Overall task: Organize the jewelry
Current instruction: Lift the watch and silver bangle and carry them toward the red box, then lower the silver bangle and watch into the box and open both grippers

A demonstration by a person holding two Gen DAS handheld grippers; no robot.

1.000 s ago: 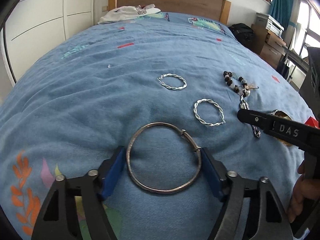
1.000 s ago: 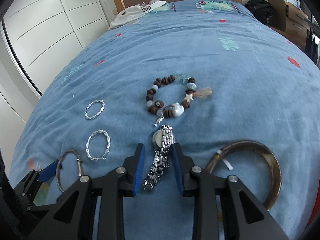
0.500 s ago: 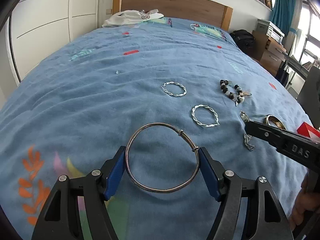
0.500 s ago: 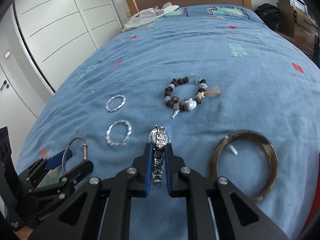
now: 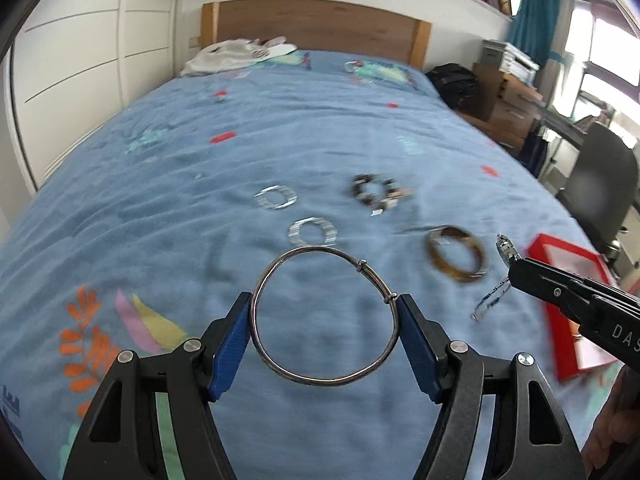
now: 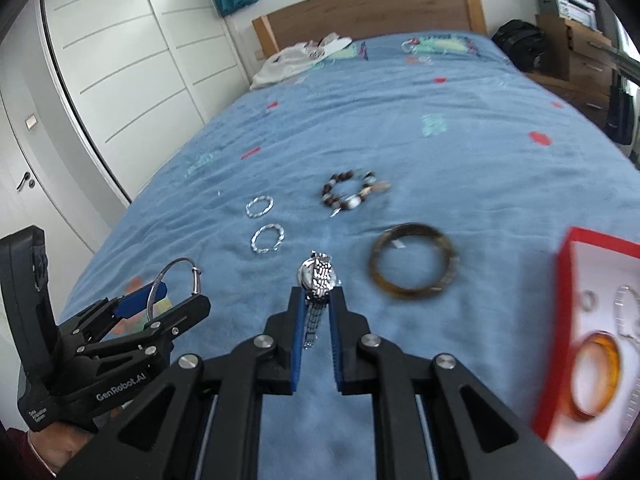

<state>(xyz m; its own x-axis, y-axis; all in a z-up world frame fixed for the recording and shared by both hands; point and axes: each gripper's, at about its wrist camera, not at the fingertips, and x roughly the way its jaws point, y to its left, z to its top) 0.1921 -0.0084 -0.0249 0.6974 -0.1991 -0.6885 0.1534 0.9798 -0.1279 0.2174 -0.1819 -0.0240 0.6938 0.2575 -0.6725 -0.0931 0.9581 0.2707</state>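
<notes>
Right gripper (image 6: 315, 294): our jaws have just closed on the silver watch (image 6: 316, 280); it was lying between them on the blue bedspread (image 6: 460, 160) a second ago and now hangs clear of it. Left gripper (image 5: 324, 320) still clamps the thin wire bangle (image 5: 325, 314) across its width, lifted too. Red box (image 6: 560, 320) has come into view right of the watch; brown bangle (image 6: 412, 260) lies between them, beaded bracelet (image 6: 352, 194) and two twisted silver rings (image 6: 267, 237) stay farther up the bed.

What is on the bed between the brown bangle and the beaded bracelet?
Nothing: in the right wrist view only bare blue bedspread lies between the brown bangle and the beaded bracelet.
</notes>
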